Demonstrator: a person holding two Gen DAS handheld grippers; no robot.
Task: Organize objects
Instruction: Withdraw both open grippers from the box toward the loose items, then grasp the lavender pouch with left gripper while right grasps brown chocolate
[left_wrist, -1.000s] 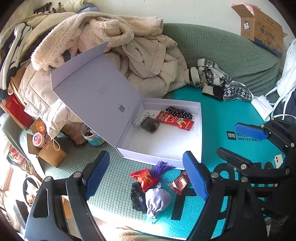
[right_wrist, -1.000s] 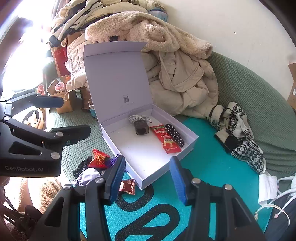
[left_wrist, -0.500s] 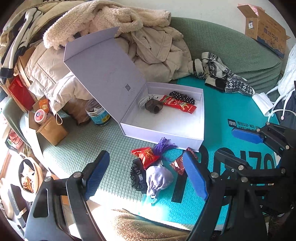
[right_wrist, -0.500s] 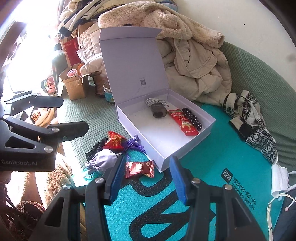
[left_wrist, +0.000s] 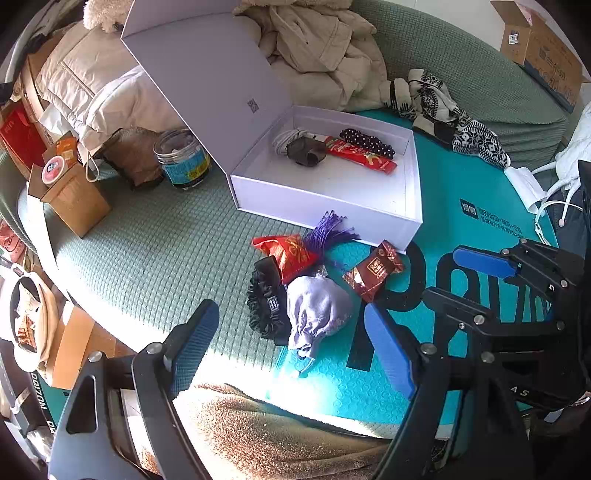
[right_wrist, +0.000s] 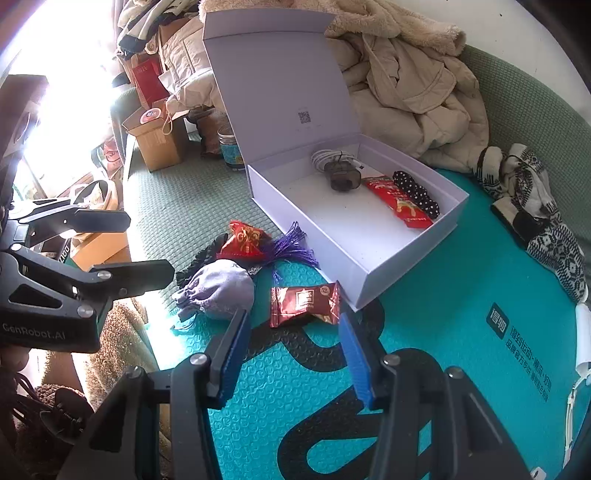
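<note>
A white box (left_wrist: 328, 186) lies open on the sofa, lid leaning back. It holds a coiled cable, a dark pouch (left_wrist: 306, 152), a red snack bar (left_wrist: 360, 156) and a polka-dot scrunchie (left_wrist: 365, 140). In front of it lie a red packet (left_wrist: 291, 253), a purple tassel (left_wrist: 332, 233), a black scrunchie (left_wrist: 266, 306), a lavender pouch (left_wrist: 317, 314) and a brown candy (left_wrist: 373, 272). My left gripper (left_wrist: 291, 341) hangs open just above the pouch and scrunchie. My right gripper (right_wrist: 295, 347) stands open just short of the brown candy (right_wrist: 304, 304), with nothing between its fingers.
A teal mat (right_wrist: 443, 314) covers the right of the green sofa. Coats (left_wrist: 321, 55) pile up behind the box. A jar (left_wrist: 184, 158) and a small cardboard box (left_wrist: 70, 199) stand left of it. Patterned knitwear (left_wrist: 454, 122) lies at the right, and a carton (left_wrist: 543, 48) sits on the sofa back.
Both grippers have come down and closer to the loose items in front of the box. Their jaws keep the same width. Nothing on the sofa has moved.
</note>
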